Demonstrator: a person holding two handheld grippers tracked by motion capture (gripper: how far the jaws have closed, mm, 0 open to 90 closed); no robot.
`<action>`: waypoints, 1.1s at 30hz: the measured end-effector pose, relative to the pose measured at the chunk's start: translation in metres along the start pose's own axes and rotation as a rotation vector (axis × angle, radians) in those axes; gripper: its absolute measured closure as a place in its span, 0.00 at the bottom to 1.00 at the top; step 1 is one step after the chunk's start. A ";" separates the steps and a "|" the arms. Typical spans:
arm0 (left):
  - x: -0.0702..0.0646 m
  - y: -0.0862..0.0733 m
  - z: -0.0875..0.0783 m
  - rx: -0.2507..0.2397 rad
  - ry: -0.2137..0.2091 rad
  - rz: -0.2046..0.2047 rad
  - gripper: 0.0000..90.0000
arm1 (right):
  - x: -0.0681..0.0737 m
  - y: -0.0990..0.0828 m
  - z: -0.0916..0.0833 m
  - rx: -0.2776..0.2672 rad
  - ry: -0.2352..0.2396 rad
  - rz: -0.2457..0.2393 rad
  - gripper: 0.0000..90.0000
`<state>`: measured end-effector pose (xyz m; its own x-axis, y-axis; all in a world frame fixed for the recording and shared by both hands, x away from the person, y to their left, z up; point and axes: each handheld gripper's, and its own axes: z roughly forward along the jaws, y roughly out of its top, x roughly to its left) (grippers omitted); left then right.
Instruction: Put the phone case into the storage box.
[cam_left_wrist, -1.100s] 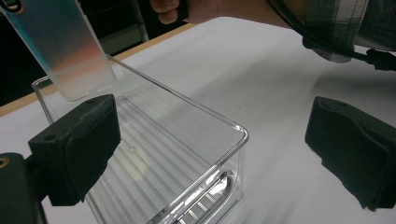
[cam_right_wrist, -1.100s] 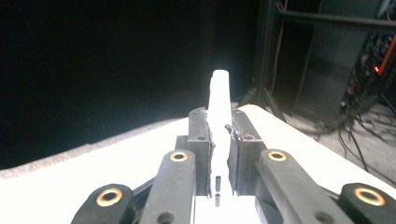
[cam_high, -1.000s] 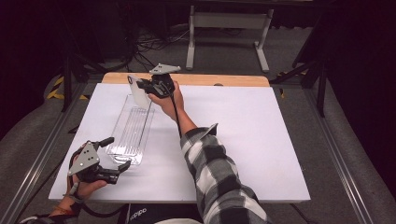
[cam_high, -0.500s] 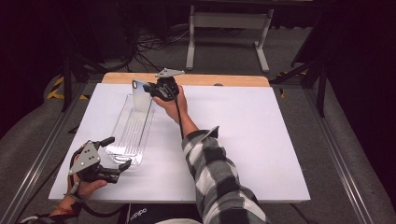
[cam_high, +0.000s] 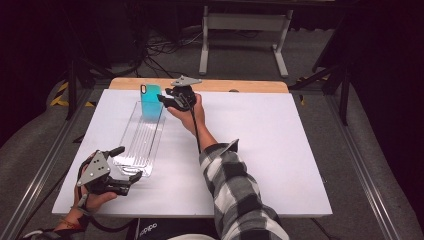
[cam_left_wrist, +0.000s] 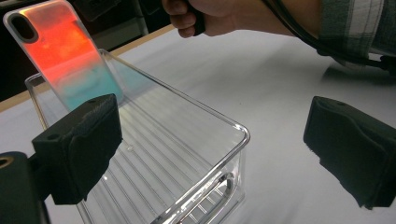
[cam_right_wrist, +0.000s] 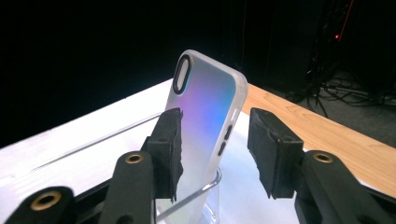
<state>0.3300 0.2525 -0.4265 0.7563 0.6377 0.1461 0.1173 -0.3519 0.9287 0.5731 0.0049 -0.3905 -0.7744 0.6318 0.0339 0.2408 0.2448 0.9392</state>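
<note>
Placing: a phone case (cam_high: 150, 101) stands upright at the far end of a clear plastic tray (cam_high: 141, 145), leaning on its far wall.
Right claw (cam_high: 164, 100): jaws have just been opening; the case sits between them, one pad apart from it, the other close against its back, so I judge the grip let go.
Left claw (cam_high: 127, 164): jaws wide apart, holding nothing, straddling the tray's near corner by the tabletop's near left corner.
Done: case is set in the tray.
Left: drawing the right claw clear; whether the case should lie flat I cannot tell.
Surface: white tabletop (cam_high: 260, 145), bare wooden strip along its far edge.
Room: dark, with cables and a metal stand on the grey floor beyond.
</note>
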 end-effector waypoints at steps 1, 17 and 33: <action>0.000 0.000 0.000 -0.002 -0.003 -0.002 0.05 | 0.001 0.000 -0.002 0.000 -0.003 -0.001 0.60; -0.002 0.000 0.000 0.004 0.001 0.018 0.05 | 0.018 0.006 -0.033 -0.042 -0.024 -0.099 0.52; -0.002 0.001 0.002 0.020 0.009 0.030 0.05 | 0.035 -0.001 -0.065 -0.049 -0.100 -0.148 0.32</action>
<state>0.3295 0.2493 -0.4267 0.7540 0.6328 0.1764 0.1077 -0.3840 0.9171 0.5079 -0.0208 -0.3677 -0.7368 0.6619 -0.1374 0.0981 0.3058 0.9470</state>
